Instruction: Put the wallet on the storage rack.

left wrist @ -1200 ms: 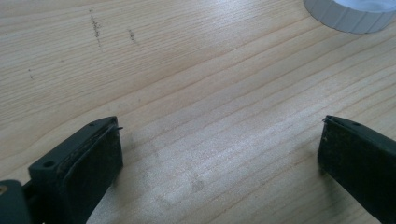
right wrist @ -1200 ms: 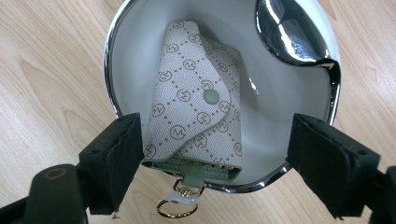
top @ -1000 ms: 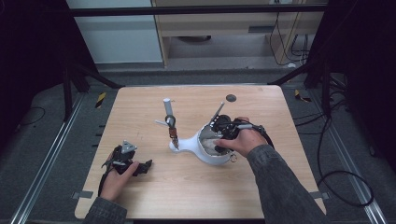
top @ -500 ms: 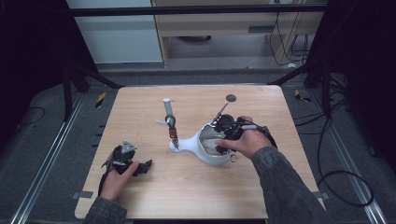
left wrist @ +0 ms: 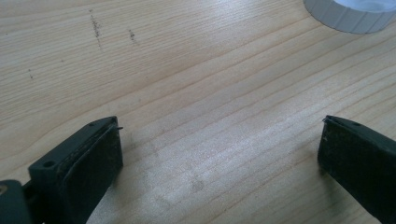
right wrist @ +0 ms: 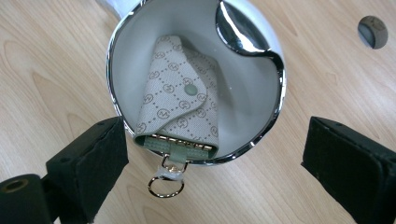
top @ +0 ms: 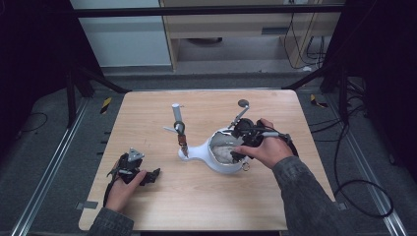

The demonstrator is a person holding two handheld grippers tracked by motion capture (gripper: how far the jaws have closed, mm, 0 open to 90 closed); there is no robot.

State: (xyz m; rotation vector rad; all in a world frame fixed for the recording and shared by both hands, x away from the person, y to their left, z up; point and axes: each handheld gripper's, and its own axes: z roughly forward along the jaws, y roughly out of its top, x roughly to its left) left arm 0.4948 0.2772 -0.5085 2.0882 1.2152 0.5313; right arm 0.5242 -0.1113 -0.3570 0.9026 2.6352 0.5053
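Right gripper (right wrist: 215, 154): jaws spread wide apart, nothing between them, poised directly above the white bowl-shaped vessel (right wrist: 126, 56) with a chrome rim. Contents of vessel: one monogram-patterned fabric key pouch (right wrist: 180, 102), flap snapped shut, its lower end resting on the near rim, with a metal clasp and ring (right wrist: 164, 185) hanging over the rim onto the wooden table (right wrist: 42, 74). In the high view the vessel (top: 219, 167) sits right of table centre, the right hand (top: 265, 147) over it. Small dark round disc (right wrist: 372, 31) beyond the vessel, apart from it. Left gripper (left wrist: 219, 149): jaws wide apart, empty, low over bare tabletop at the near left (top: 140, 174). White ribbed round object (left wrist: 350, 14) at the far edge of the left gripper view.
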